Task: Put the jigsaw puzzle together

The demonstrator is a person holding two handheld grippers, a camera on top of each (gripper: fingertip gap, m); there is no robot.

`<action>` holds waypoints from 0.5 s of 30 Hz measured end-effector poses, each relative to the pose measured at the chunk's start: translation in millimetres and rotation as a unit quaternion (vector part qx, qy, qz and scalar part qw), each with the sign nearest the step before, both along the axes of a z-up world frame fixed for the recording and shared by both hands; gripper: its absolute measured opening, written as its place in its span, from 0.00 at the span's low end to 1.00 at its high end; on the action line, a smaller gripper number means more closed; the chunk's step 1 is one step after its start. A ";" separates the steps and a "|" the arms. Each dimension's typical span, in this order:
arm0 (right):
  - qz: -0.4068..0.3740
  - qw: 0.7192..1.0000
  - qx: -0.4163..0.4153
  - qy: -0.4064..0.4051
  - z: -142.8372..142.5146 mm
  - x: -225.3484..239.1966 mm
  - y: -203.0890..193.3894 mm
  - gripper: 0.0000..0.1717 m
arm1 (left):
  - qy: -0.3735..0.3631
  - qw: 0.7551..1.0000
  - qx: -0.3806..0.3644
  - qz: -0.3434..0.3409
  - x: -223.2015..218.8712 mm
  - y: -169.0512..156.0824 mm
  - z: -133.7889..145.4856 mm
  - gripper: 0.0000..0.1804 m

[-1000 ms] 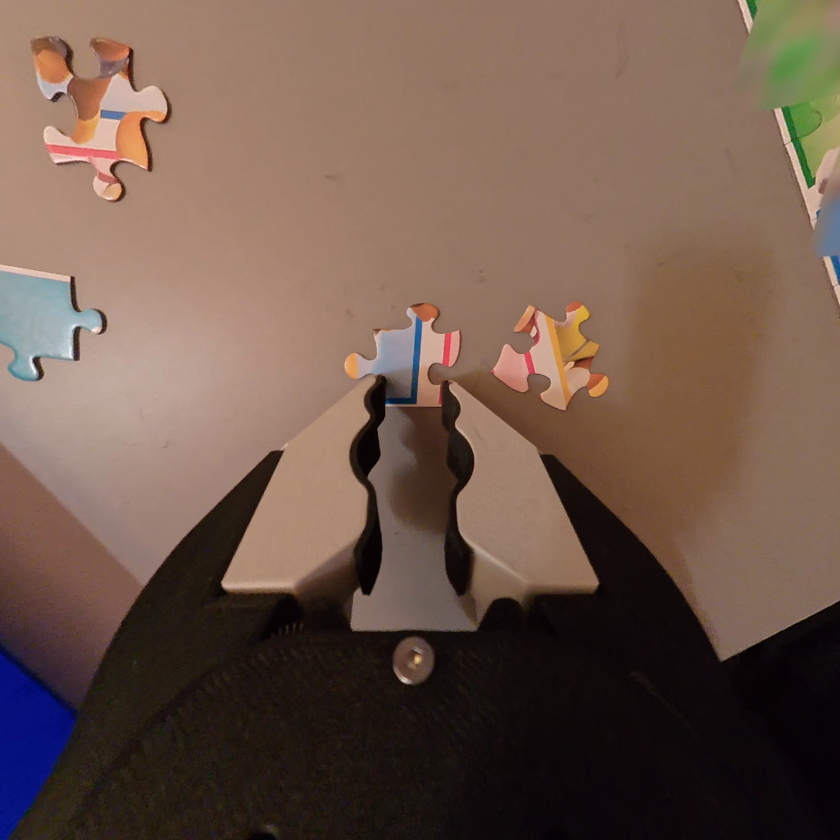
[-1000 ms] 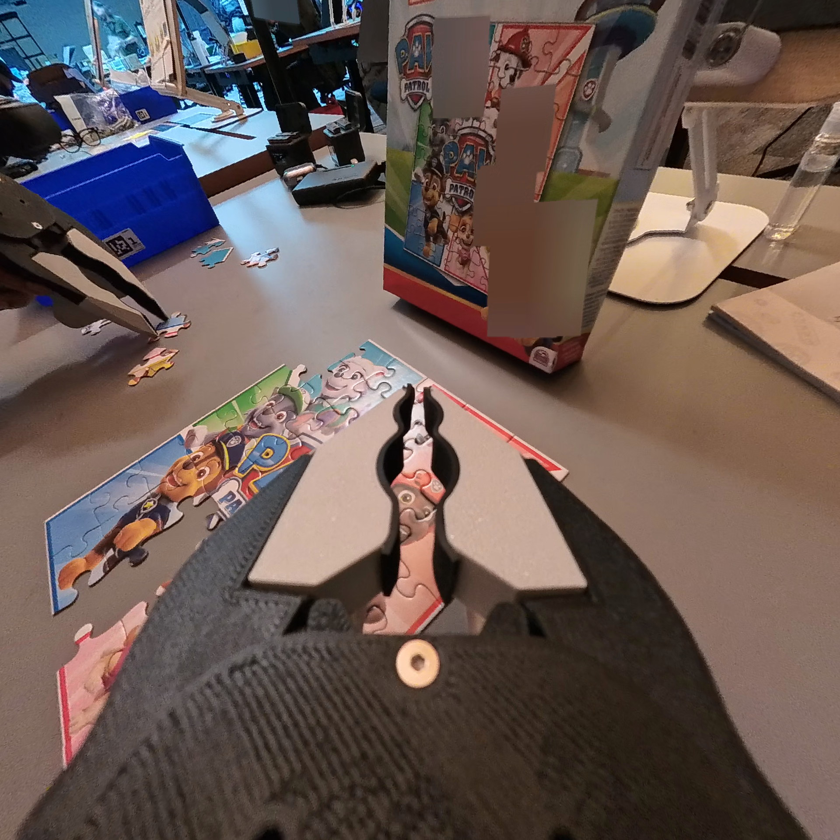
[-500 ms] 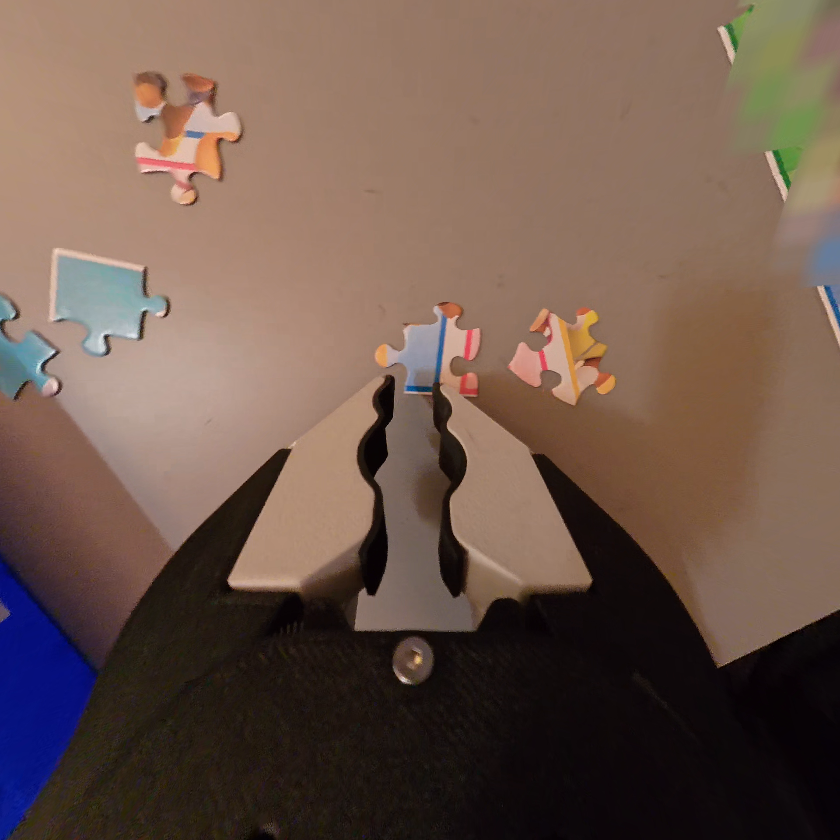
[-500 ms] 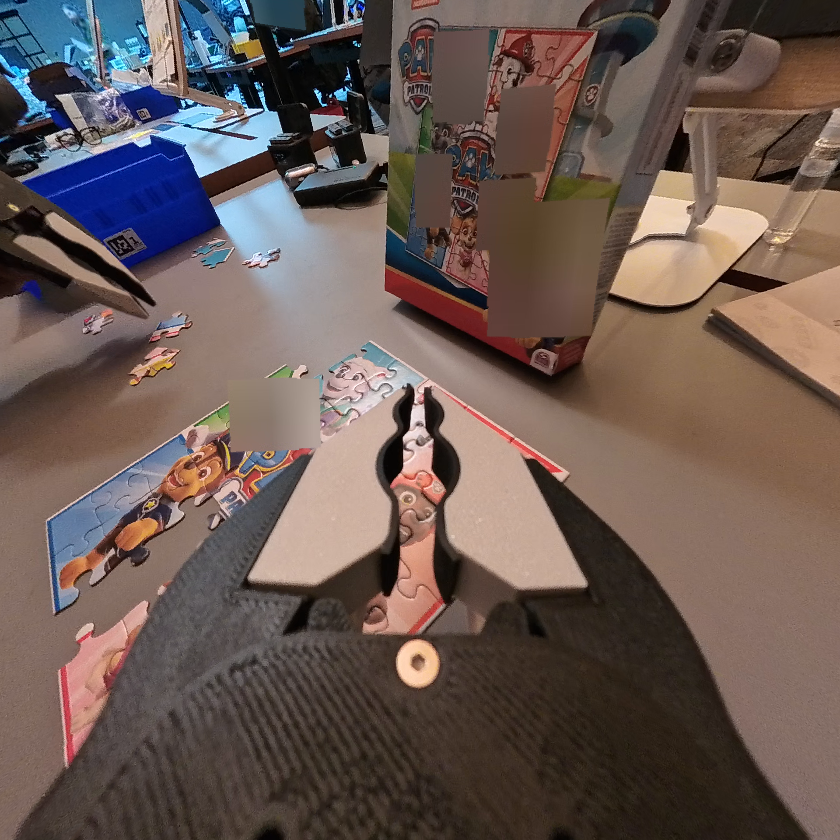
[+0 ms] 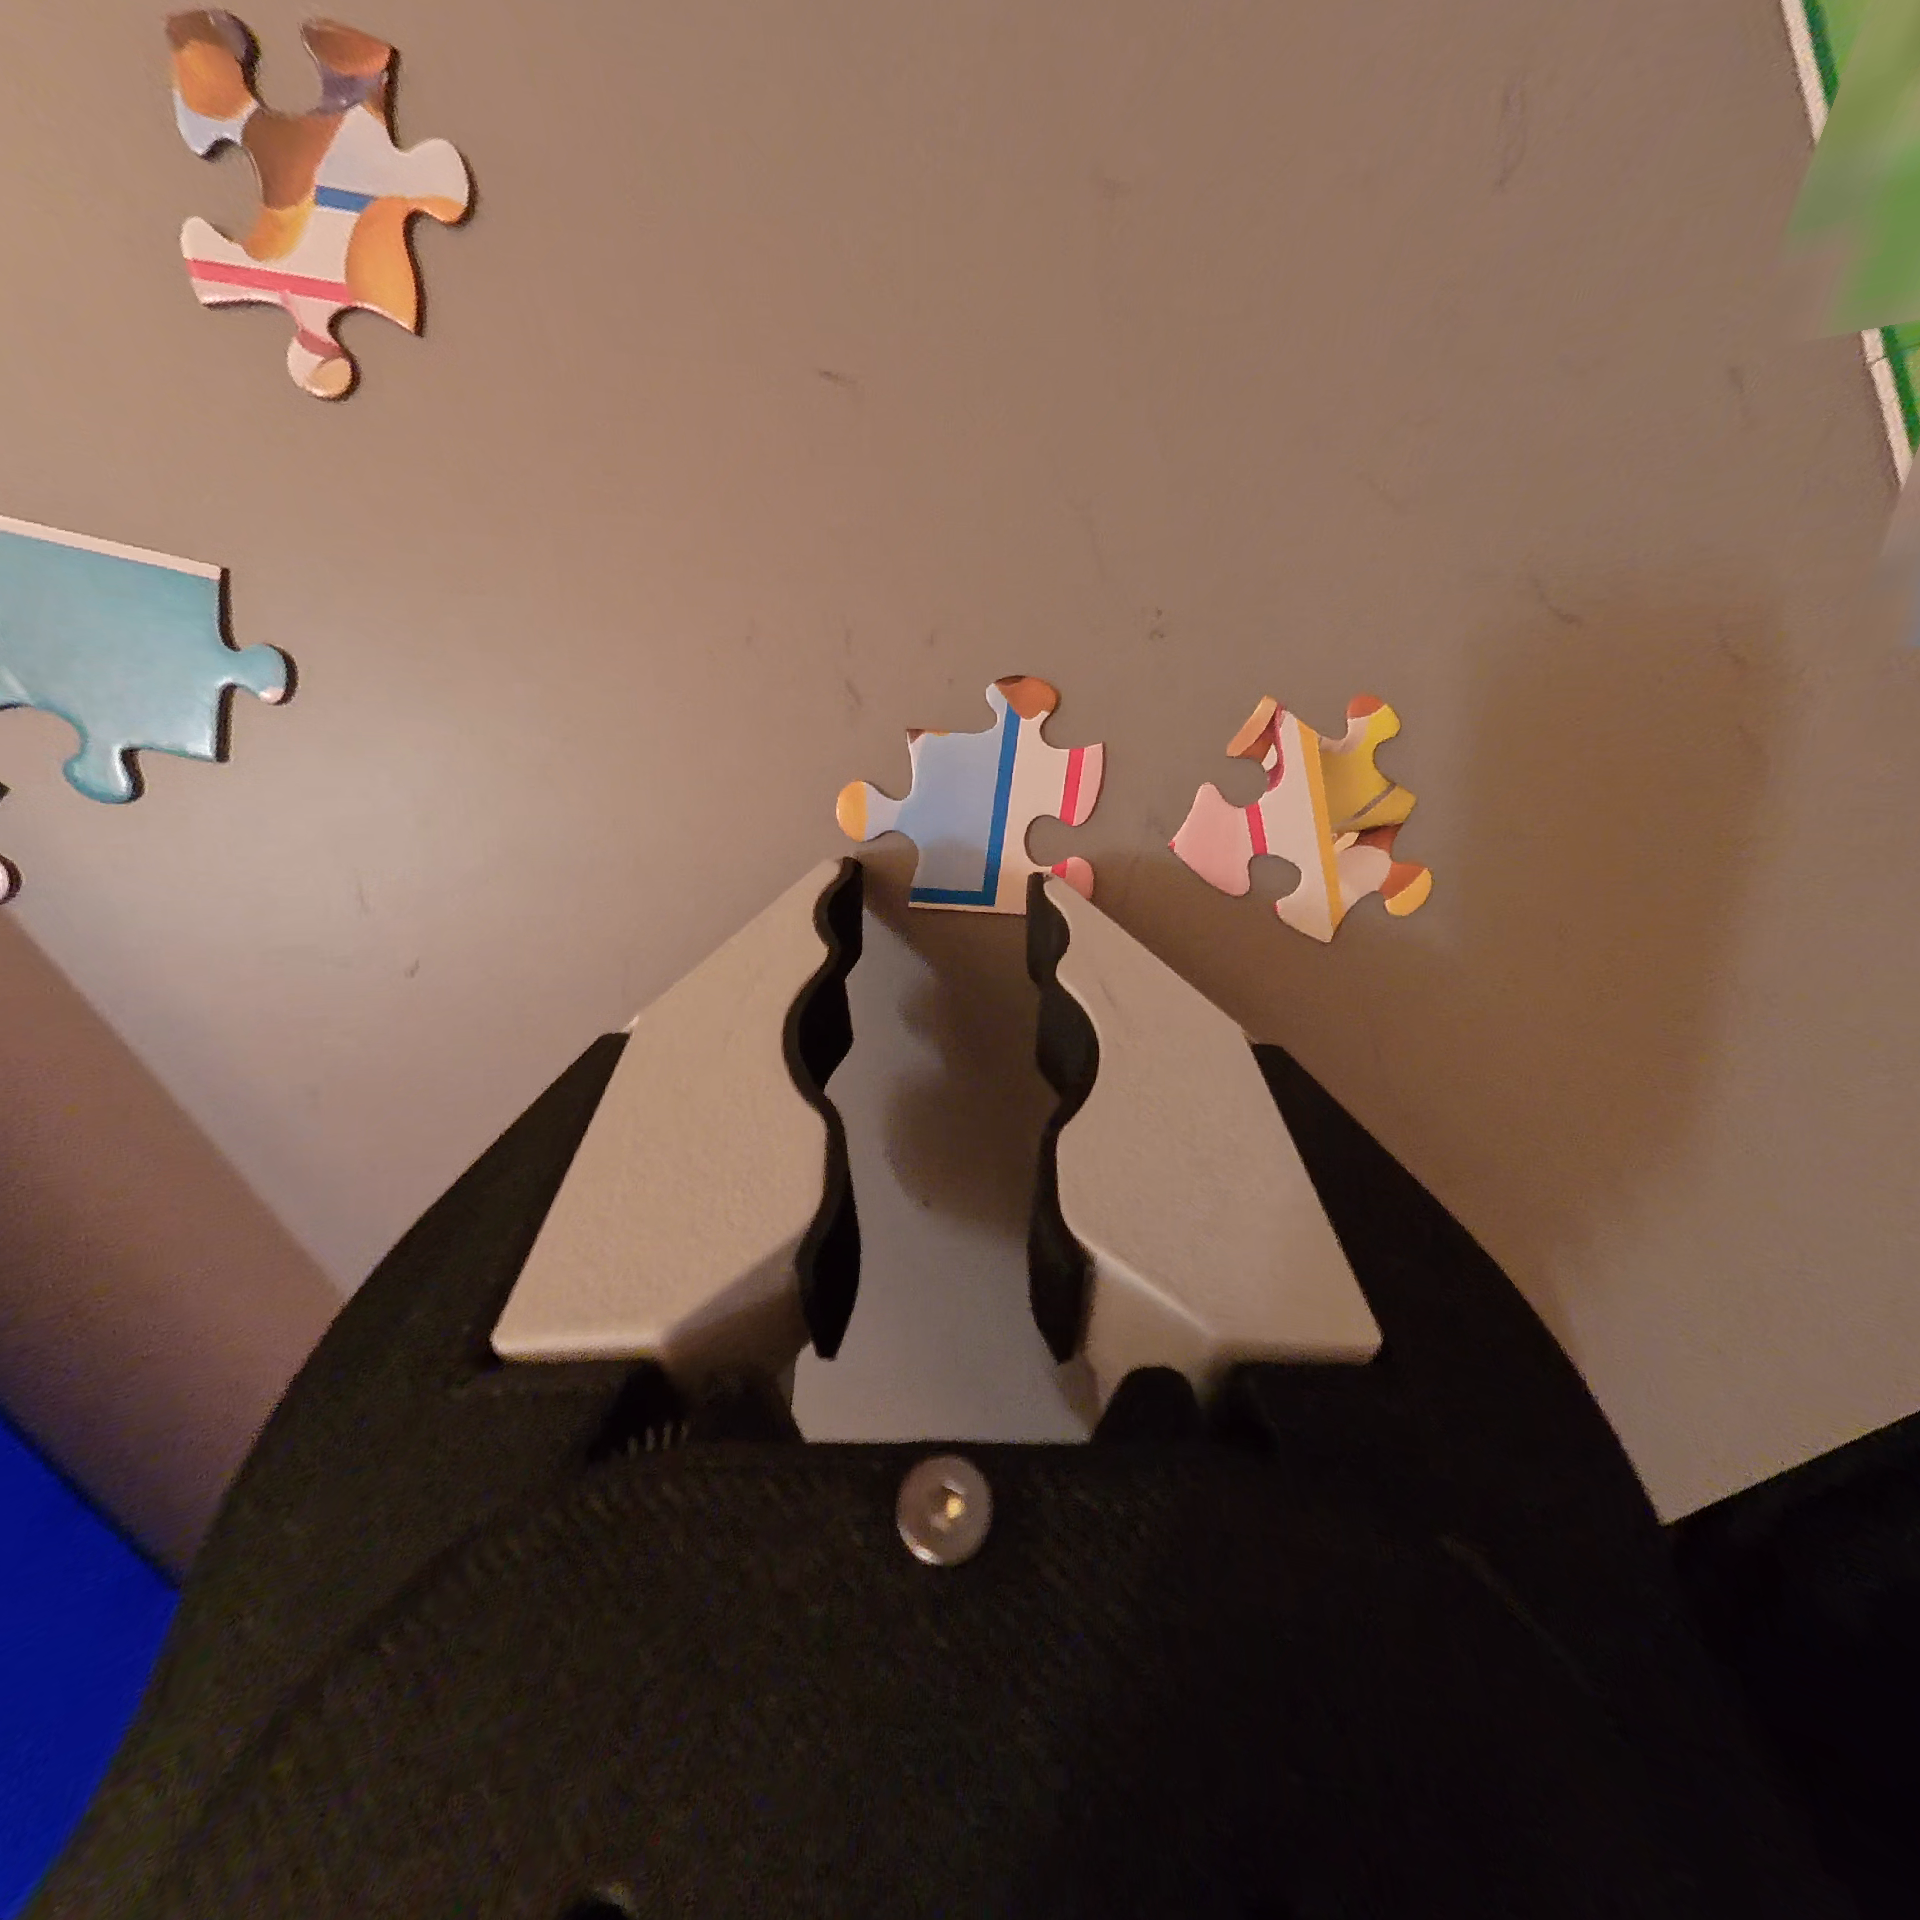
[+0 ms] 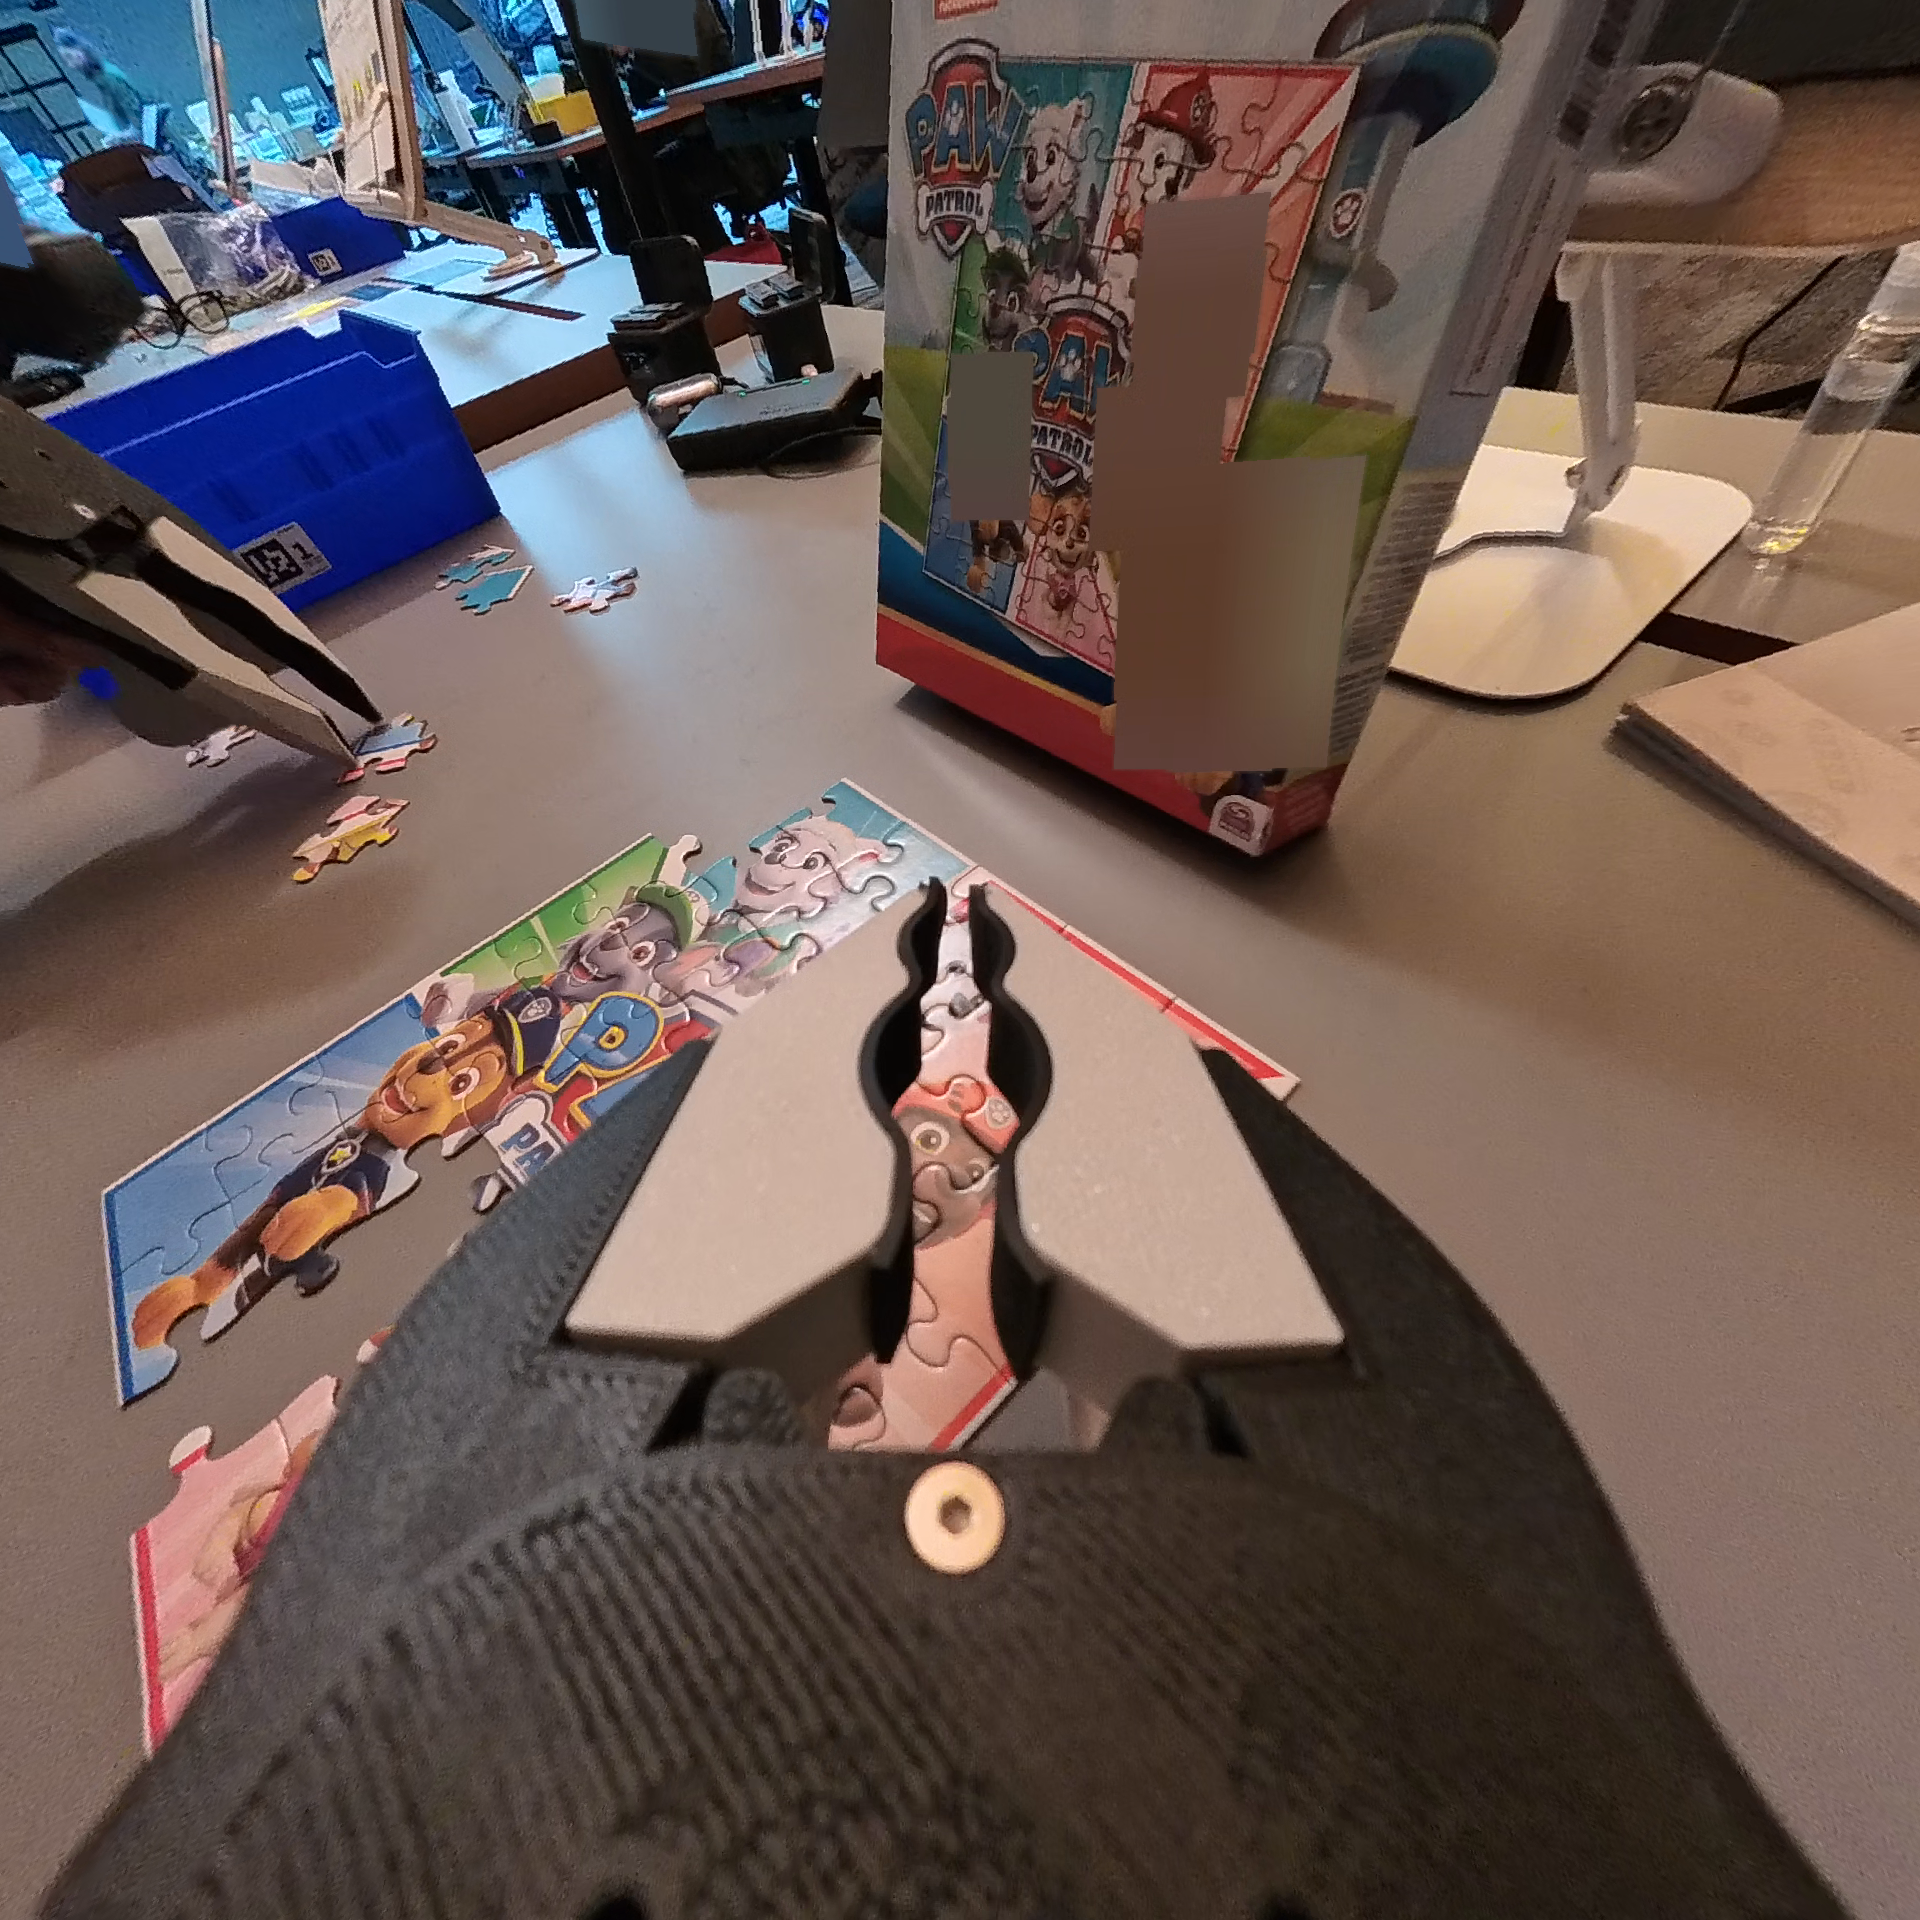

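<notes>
Hovering low over the grey bench (image 5: pixel 1143 312), the left gripper (image 5: pixel 943 883) has its fingers apart, and nothing sits clamped between them. Just past its fingertips lies a loose blue-and-white puzzle piece (image 5: pixel 977 805) with a blue stripe and a pink bar; the right fingertip (image 5: pixel 1039 894) reaches the piece's near edge, though whether it actually touches cannot be told. Just beside that piece, toward the right, lies a pink, white and yellow piece (image 5: pixel 1309 821). Farther off toward the left edge lie a teal piece (image 5: pixel 114 665) and, beyond it, an orange-and-white piece (image 5: pixel 312 197).

The right gripper (image 6: pixel 958 894) hangs above the part-built puzzle (image 6: pixel 312 1164) (a flat cartoon picture of dogs, with gaps along its near side), which lies near the middle of the bench. Its fingers are all but together, only a thin slit showing between the tips, and they hold nothing. Behind the puzzle stands the upright puzzle box (image 6: pixel 1143 416), well apart from the loose pieces. From this side the left gripper (image 6: pixel 348 727) shows at the left edge, its tips down at the blue-and-white piece. A blue bin (image 6: pixel 281 447) sits behind it, a white stand base (image 6: pixel 1558 582) and a clear bottle (image 6: pixel 1849 395) toward the far right corner.
</notes>
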State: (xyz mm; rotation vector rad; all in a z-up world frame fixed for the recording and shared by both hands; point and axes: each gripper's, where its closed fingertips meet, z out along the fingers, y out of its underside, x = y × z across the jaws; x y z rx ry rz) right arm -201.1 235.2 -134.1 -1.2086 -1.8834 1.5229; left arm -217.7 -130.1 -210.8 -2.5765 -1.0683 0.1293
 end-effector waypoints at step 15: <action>0.000 1.000 0.001 0.001 0.8 0.0 -0.4 0.02 | -0.002 1.000 0.009 -0.025 3.9 7.1 -0.2 0.11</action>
